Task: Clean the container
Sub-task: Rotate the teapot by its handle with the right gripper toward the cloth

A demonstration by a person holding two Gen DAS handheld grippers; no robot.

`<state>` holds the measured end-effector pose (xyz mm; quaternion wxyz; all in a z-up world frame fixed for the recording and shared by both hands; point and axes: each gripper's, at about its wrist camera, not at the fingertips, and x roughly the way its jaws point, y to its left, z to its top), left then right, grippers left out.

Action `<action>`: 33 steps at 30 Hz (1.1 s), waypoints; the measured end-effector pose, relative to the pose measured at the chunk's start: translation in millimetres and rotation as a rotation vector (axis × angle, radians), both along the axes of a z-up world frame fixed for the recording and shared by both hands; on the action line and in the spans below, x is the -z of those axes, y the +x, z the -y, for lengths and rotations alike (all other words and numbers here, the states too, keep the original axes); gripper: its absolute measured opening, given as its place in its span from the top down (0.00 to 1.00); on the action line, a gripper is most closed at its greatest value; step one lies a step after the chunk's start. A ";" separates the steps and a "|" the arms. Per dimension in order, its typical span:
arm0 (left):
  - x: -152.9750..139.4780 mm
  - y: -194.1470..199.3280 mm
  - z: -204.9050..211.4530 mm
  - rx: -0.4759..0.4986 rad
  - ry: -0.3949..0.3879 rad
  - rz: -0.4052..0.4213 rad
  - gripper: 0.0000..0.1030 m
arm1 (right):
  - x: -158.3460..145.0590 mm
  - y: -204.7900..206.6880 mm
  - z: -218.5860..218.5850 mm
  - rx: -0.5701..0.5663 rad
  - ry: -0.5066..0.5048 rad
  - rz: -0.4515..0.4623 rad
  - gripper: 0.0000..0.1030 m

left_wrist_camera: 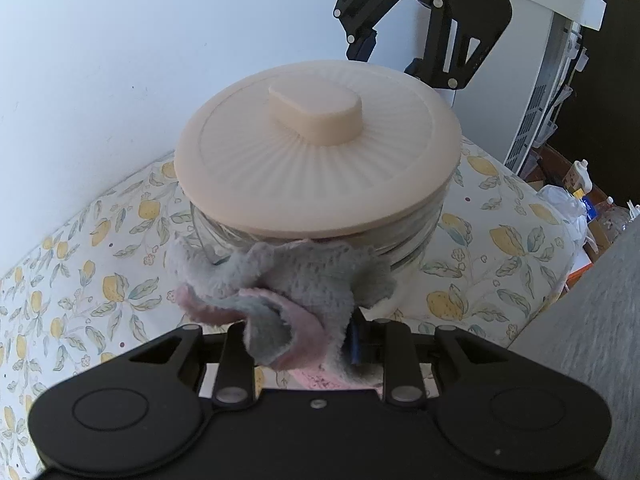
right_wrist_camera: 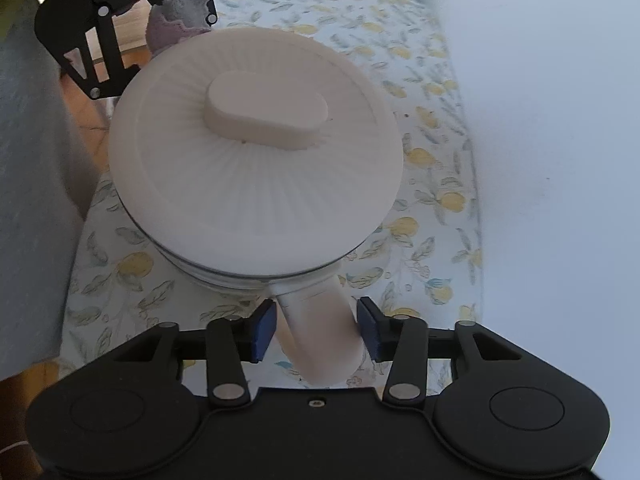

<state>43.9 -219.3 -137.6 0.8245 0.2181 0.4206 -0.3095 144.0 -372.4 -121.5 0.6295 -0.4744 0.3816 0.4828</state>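
A glass container [left_wrist_camera: 416, 240] with a round beige ribbed lid [left_wrist_camera: 316, 148] stands on a lemon-print tablecloth [left_wrist_camera: 80, 280]. My left gripper [left_wrist_camera: 316, 336] is shut on a grey and pink cloth [left_wrist_camera: 296, 280], which presses against the container's glass side just under the lid. In the right wrist view the lid [right_wrist_camera: 256, 160] fills the middle, and the container's beige handle [right_wrist_camera: 320, 332] sits between the blue pads [right_wrist_camera: 264, 330] of my right gripper [right_wrist_camera: 316, 328], which close on it. The left gripper with the cloth [right_wrist_camera: 180, 12] shows at the far side.
A white wall [left_wrist_camera: 120, 60] runs along the table's far edge. A white appliance [left_wrist_camera: 560, 60] and cluttered bottles [left_wrist_camera: 584, 188] stand off the table to the right. A grey surface [right_wrist_camera: 28, 200] borders the table in the right wrist view.
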 end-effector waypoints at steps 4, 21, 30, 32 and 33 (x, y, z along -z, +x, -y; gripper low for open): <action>0.2 4.3 0.0 0.009 0.015 0.009 0.75 | -0.3 8.7 4.3 0.028 0.019 -0.058 0.56; -5.8 64.0 -17.2 0.077 0.035 0.017 0.78 | 14.6 3.6 14.1 0.482 0.171 -0.139 0.58; 18.4 61.9 -9.8 0.121 0.017 -0.034 0.78 | 23.6 -11.8 21.9 0.681 0.284 -0.152 0.58; 20.7 63.4 -9.7 0.114 0.002 -0.042 0.78 | 25.0 -15.3 24.8 0.716 0.309 -0.150 0.58; 21.8 63.9 -9.2 0.114 -0.002 -0.043 0.78 | 25.6 -16.9 25.8 0.730 0.319 -0.148 0.58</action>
